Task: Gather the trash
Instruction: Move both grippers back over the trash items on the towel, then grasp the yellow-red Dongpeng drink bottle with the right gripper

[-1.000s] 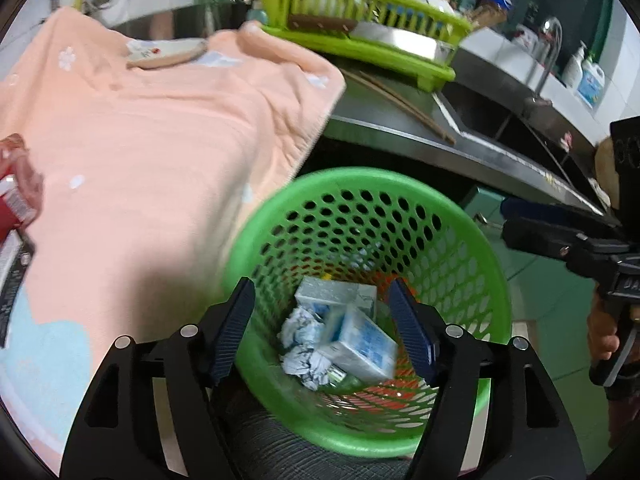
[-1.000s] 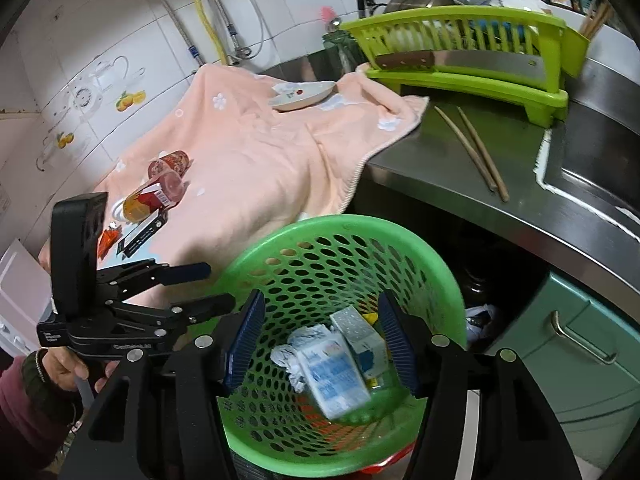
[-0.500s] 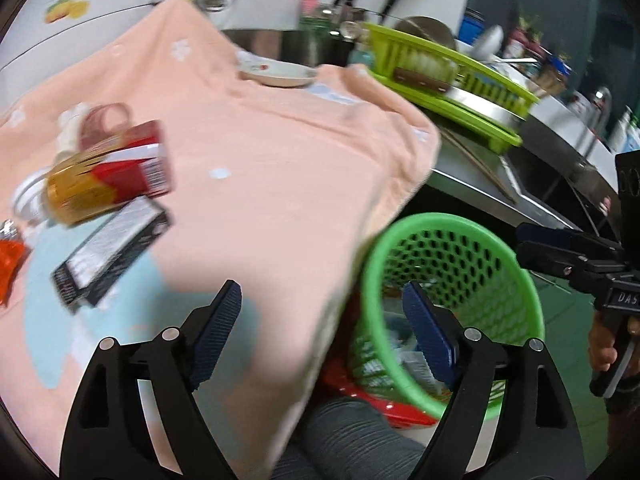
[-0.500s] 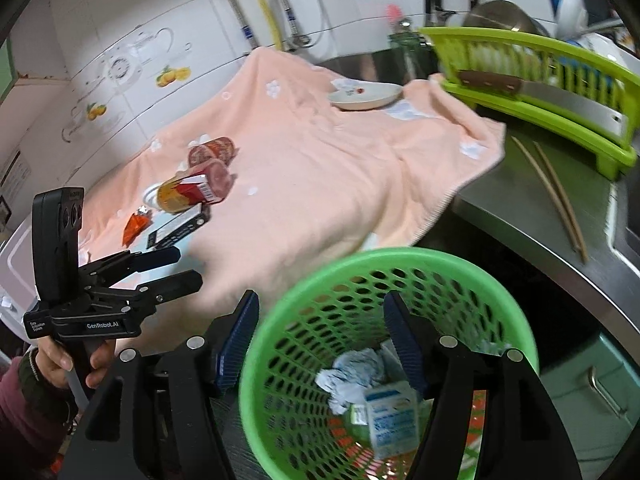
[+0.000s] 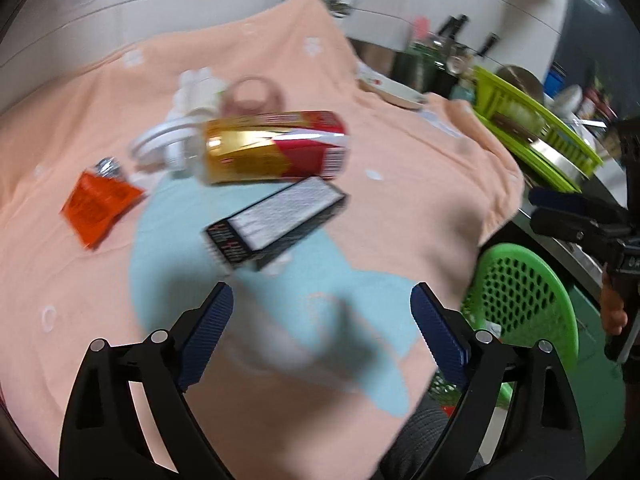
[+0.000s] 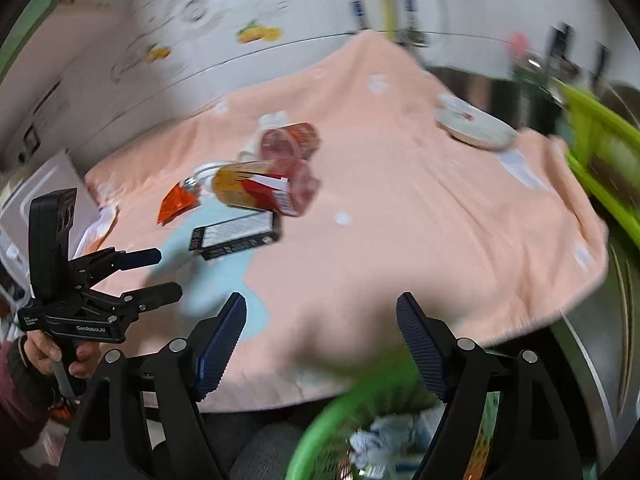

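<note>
A black box lies on the peach towel, just beyond my open, empty left gripper. Behind it lie a gold-and-red can, an orange wrapper and a white lid. The green trash basket stands below the towel's right edge. In the right wrist view, my right gripper is open and empty above the basket rim, which holds crumpled paper. The box, can and wrapper lie farther off; the left gripper shows at left.
A white dish sits at the towel's far side. A green dish rack stands on the steel counter to the right. A tiled wall lies behind. A second reddish can lies behind the gold one.
Both grippers have swung left and up from over the basket toward the towel. The trash on the towel is now in front of the left gripper. Both stayed open.
</note>
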`<state>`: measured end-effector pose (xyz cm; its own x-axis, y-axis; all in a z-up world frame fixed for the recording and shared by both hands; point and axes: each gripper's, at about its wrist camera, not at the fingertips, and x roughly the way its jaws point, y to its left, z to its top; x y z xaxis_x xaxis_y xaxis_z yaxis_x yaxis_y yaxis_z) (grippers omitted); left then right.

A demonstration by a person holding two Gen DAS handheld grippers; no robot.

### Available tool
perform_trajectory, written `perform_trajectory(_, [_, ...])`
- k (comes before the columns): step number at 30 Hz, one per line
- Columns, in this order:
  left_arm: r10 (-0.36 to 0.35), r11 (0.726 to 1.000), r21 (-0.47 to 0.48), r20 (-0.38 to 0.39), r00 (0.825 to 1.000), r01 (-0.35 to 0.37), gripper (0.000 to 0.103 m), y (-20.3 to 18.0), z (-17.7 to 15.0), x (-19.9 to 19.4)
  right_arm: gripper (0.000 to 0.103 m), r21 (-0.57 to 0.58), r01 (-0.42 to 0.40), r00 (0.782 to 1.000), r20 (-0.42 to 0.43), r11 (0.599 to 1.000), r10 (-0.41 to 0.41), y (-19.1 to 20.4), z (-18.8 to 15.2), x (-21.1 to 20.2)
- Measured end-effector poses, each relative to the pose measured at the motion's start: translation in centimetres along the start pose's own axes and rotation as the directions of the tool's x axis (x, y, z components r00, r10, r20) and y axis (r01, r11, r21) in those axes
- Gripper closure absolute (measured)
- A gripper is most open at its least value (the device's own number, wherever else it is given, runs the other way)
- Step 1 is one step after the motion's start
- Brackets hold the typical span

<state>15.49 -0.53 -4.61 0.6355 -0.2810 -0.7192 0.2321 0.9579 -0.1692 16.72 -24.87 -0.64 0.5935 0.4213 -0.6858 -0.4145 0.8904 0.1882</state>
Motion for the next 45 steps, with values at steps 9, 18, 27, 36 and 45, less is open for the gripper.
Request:
perform_trajectory(9, [0.075,0.994,-0.086,0.004,0.997,-0.074,0.014,4.6,-0.1,-0.6,0.022,-0.267,-0.115,0.992,-0.087,0.957,0.095,5.3,8.0,7.6])
perform_trajectory(18, [0.096,0.988,-0.122,0.006,0.995,-0.095,0.014,7.2,-0.6,-0.8,0.019,-0.581,-0.168,0.981,-0.175,0.796,0.08,10.8,12.8,15.2])
perform_trajectory(27, [0.091,0.986,-0.138,-0.005,0.996,-0.091,0.014,8.6,-0.7,-0.1,0.019,-0.699,-0.253,0.951,-0.305,0.669,0.041,12.2,14.3,21.8])
perform_trajectory(36, [0.083,0.988,-0.13,-0.012,0.996,-0.084,0.014,9.0,-0.5,0.7,0.019,-0.73,-0.303,0.921,-0.388,0.612,-0.007,12.3,14.1,26.1])
perform_trajectory(45, [0.061,0.994,-0.091,-0.022,0.998,-0.063,0.014,8.4,0.3,1.6,0.025,-0.713,-0.339,0.898,-0.44,0.614,-0.016,11.8,13.6,28.1])
